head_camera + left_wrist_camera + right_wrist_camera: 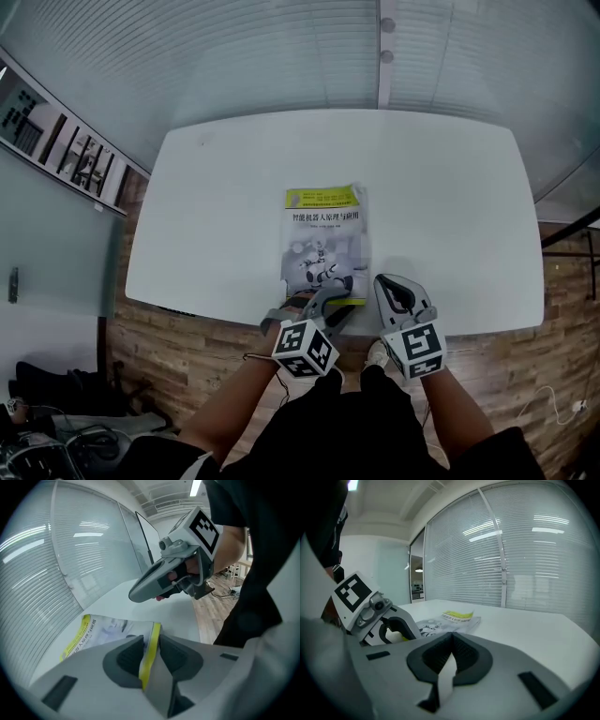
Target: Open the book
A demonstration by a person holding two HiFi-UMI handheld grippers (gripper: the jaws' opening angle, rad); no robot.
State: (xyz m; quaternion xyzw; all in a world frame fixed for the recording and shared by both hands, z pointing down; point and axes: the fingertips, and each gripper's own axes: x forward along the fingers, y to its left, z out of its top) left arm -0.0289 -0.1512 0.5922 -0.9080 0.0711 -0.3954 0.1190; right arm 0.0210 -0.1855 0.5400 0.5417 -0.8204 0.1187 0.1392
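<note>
Left fingers [125,660] tight on book [325,234] edge, right fingers [436,657] together, empty; white table [450,206], blinds [234,56] beyond.

Your book [323,246] lies flat on the tabletop [216,206], about midway between its left and right ends and nearer the edge on your side than the far one. The book's top points away from you. Your left gripper [339,294] comes in from the near left, with the book's near edge between its jaws. Your right gripper [386,283] sits just beside the book's near right corner, to the right of the left gripper, above the tabletop's near edge. The blinds [281,56] stand behind the tabletop's far edge. The floor [187,352] lies below the near edge.
</note>
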